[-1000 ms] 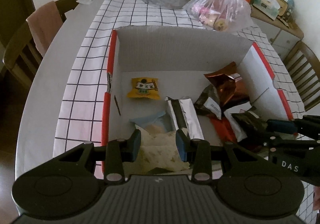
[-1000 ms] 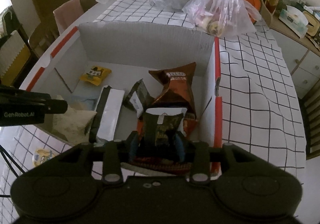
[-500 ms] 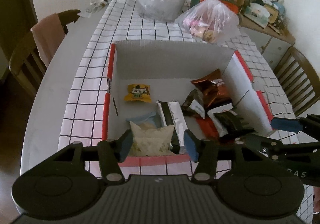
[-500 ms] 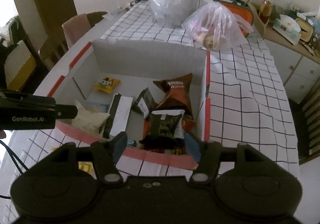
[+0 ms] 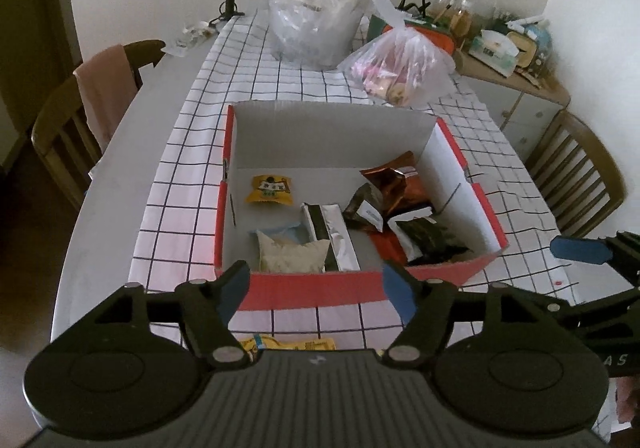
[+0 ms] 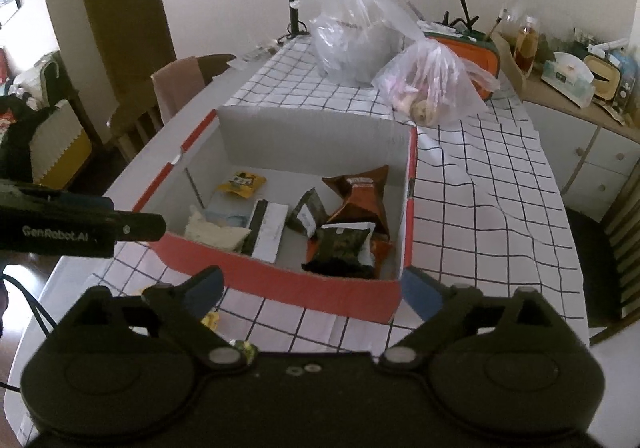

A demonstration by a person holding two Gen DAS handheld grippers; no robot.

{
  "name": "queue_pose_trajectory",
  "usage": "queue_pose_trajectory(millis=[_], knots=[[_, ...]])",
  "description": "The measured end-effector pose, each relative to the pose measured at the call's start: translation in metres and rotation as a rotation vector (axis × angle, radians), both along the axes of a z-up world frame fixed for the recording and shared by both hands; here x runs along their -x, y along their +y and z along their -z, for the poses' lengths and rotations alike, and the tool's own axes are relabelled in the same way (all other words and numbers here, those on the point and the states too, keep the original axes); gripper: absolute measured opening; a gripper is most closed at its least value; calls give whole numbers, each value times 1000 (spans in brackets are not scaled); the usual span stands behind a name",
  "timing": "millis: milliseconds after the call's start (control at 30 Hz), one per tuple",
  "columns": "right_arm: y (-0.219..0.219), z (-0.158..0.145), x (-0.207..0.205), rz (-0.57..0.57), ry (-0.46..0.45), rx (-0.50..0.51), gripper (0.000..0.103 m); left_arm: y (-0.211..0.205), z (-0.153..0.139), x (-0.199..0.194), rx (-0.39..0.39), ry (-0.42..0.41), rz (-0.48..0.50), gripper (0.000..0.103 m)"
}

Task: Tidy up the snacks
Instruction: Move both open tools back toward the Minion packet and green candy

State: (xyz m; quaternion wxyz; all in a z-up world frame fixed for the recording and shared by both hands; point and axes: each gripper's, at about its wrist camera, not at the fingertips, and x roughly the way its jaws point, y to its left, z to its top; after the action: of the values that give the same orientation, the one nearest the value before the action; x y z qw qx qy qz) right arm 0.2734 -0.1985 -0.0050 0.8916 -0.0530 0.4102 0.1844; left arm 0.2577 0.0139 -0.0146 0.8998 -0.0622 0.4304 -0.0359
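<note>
Left wrist view: my left claw (image 5: 316,290) stands spread and still opening, nothing between its blue pads, clear of every packet. It hangs before the near red wall of the cardboard box (image 5: 312,290) on the checked surface (image 5: 184,215). Inside, left to right beyond the claw: a yellow packet (image 5: 270,189), a pale pouch (image 5: 290,256) against the near wall, a silver wrapper (image 5: 332,234), a copper bag (image 5: 396,185) and a dark green packet (image 5: 426,238). A yellow wrapper (image 5: 288,344) lies outside the box, just under the claw; I cannot read its label.

Right wrist view: my right claw (image 6: 312,288) is likewise wide and opening, empty, poised at the box's near right corner. The dark green packet lies just beyond it, inside the box, untouched.
</note>
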Motion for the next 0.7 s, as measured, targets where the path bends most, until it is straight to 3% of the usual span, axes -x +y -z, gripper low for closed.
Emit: queue_pose_trajectory(millis=[233,400,700], knots=[[-2,3,19,-32,5,-13,101,7,0,25,40,-6,9,85],[2,13,30,-57,25,-27,101,10,8,38,58,-1,5,99],[20,45,39,-87,76,10,101,16,32,53,26,3,-44,99]])
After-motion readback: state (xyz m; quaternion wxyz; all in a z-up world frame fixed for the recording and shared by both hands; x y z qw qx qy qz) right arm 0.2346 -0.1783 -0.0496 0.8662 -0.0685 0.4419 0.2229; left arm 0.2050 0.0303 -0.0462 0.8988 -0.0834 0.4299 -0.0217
